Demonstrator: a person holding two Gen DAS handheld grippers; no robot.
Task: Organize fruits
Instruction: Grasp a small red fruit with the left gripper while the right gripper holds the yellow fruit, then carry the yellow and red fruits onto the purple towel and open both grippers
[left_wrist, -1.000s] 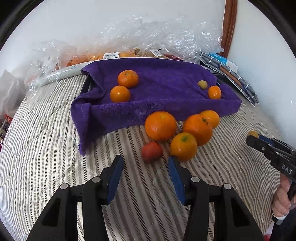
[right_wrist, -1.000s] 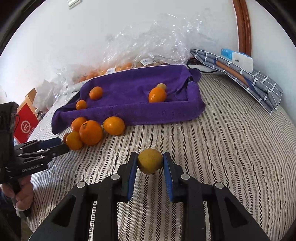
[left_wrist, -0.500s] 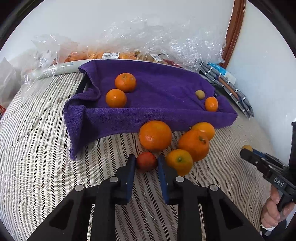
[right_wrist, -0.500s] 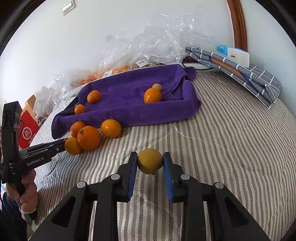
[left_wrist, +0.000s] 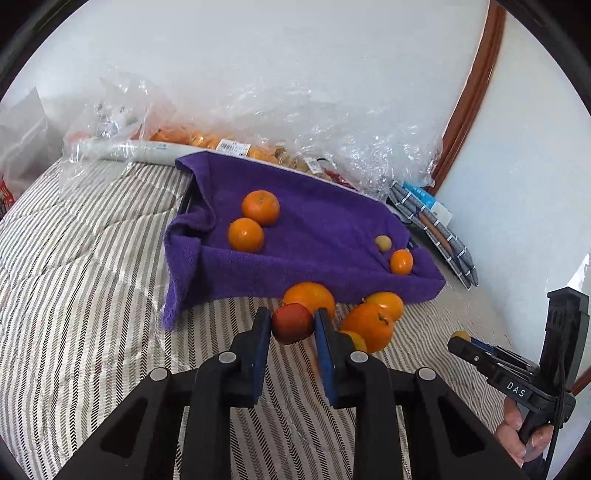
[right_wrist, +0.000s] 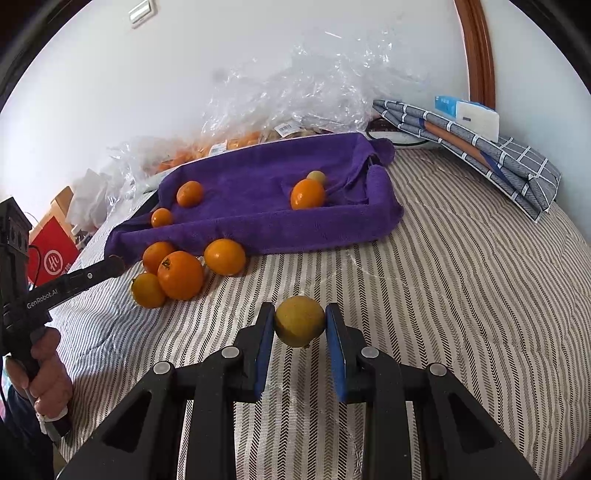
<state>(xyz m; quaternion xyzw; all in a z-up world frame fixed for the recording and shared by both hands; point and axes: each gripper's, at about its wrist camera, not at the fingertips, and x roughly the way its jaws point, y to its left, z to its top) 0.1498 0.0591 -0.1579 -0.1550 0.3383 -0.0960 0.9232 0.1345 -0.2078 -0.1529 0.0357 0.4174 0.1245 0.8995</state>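
Between the blue pads of the left gripper (left_wrist: 291, 326) sits a small red fruit (left_wrist: 292, 323), pinched from both sides and lifted off the striped bed cover (left_wrist: 92, 295). Just behind and to its right, four oranges (left_wrist: 371, 325) lie bunched on the cover against the front edge of a purple towel (left_wrist: 314, 236). On the towel, two more oranges (left_wrist: 245, 234) rest touching at the left, and one small orange (left_wrist: 401, 261) lies at the right beside a pale yellowish fruit (left_wrist: 383, 244). The right gripper (right_wrist: 299, 325) has its fingers closed on a yellow fruit (right_wrist: 299, 320), held above the cover, well apart from the towel. Crumpled clear plastic bags (right_wrist: 295, 96) lie behind the towel, with a folded checked cloth (right_wrist: 491, 155) off to the right.
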